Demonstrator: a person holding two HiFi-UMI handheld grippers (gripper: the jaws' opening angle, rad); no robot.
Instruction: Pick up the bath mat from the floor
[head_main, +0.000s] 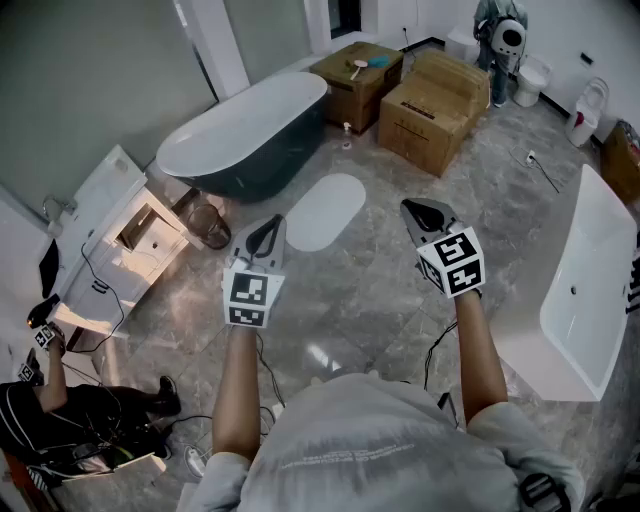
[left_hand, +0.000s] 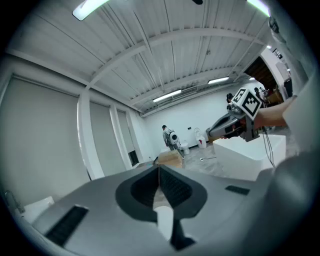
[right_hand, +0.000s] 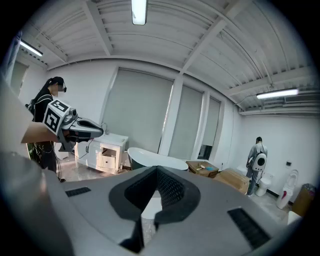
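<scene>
Jaws pressed together, empty, on left gripper & right gripper, both raised, prob. not yet reaching, while white oval bath mat lies flat on floor just beside dark bathtub.

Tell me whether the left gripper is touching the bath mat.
Apart. The left gripper view shows the left gripper with shut, empty jaws aimed across the room; the head view shows the bath mat flat on the floor below.
</scene>
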